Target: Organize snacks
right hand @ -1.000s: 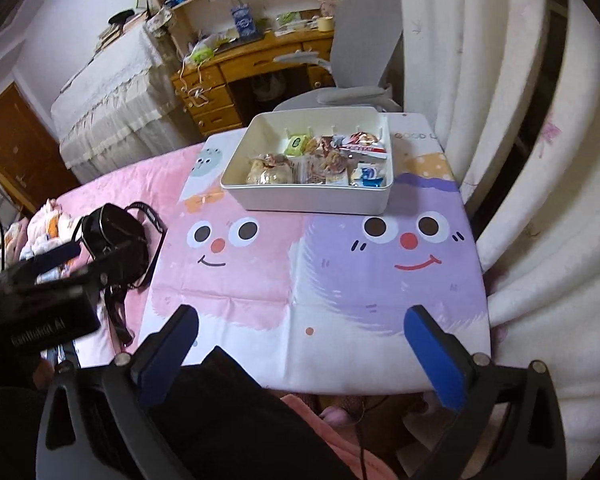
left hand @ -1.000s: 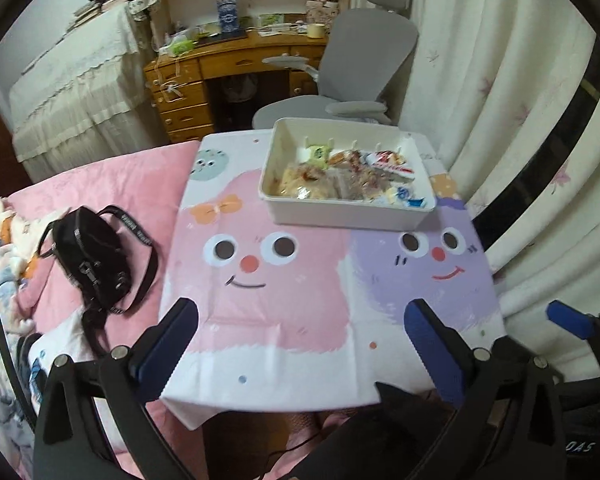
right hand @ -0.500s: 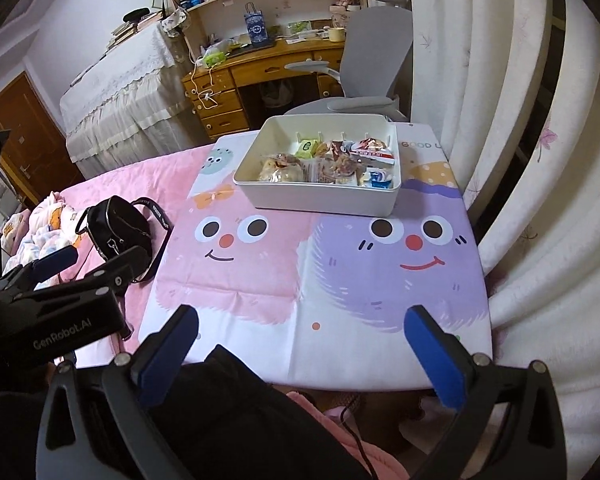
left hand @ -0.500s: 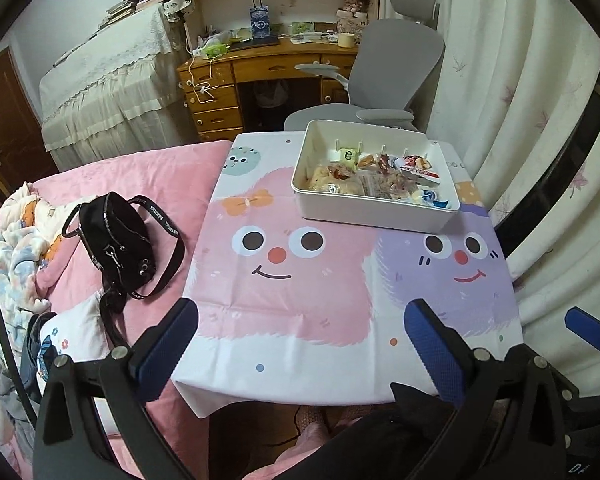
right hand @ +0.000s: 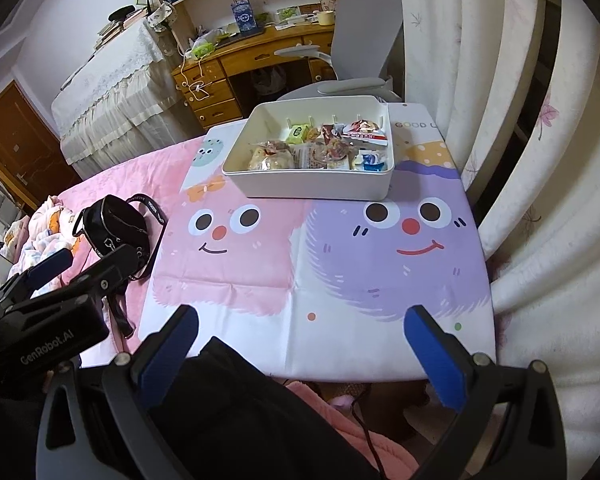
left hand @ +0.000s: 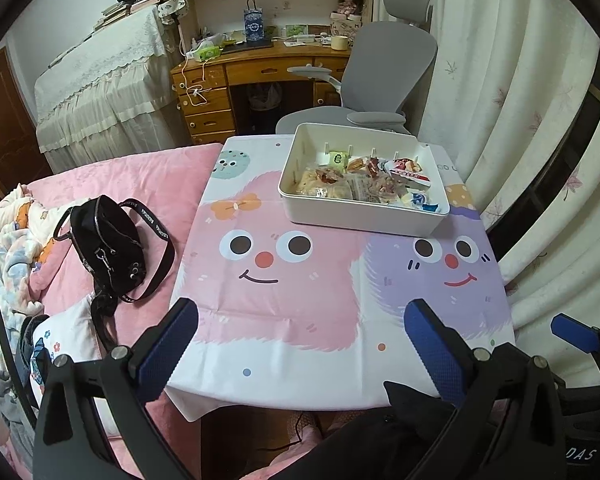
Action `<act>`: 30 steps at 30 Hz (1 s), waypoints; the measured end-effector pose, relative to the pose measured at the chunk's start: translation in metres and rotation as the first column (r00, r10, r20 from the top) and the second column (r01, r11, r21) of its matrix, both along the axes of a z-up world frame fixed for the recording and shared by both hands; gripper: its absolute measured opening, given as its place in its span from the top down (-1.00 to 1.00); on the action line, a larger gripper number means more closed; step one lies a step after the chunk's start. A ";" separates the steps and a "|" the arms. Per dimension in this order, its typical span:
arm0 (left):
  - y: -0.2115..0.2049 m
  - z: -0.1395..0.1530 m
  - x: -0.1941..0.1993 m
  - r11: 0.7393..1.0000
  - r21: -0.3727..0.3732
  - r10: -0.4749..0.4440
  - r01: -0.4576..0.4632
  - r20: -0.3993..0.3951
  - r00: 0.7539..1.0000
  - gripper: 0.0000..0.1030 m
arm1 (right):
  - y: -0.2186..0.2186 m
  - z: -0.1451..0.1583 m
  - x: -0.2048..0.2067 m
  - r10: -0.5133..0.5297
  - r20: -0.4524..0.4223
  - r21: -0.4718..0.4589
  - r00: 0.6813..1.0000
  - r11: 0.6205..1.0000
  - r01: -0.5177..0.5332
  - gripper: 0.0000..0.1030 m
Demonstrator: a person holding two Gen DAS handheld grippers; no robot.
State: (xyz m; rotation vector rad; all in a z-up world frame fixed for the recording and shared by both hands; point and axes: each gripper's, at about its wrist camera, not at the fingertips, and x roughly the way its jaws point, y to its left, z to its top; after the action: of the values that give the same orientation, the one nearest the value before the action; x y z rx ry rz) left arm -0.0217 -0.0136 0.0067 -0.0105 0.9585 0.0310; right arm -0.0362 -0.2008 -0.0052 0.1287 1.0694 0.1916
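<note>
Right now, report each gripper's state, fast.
Left gripper: open, holding nothing, above the table's near edge.
Right gripper: open, holding nothing, well short of the snack box.

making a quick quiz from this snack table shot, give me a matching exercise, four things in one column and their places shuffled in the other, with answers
Things:
1. white bin
2. black bag
3. grey chair
4. blue gift bag

Places:
A. on the wooden desk
B. far end of the cartoon tablecloth, holding snacks
C. on the pink bedding, left of the table
D. behind the table, by the curtain

Pairs: 1-B, 2-C, 3-D, 4-A
</note>
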 end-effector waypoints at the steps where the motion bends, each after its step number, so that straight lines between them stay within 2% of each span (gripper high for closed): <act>1: 0.001 -0.001 -0.001 1.000 0.002 -0.001 0.001 0.000 1.000 -0.99 | -0.001 0.000 0.001 0.001 -0.002 0.000 1.000 1.000 -0.001 -1.00; 30: -0.011 -0.014 0.039 1.000 0.009 0.011 -0.010 -0.041 0.999 -0.99 | -0.006 -0.012 0.029 0.018 -0.051 0.009 0.999 1.000 -0.017 -1.00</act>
State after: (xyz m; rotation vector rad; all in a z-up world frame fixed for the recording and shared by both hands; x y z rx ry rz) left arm 0.0172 -0.0247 -0.0072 -0.0072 0.9997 0.0450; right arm -0.0075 -0.2067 -0.0168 0.1329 1.1213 0.2100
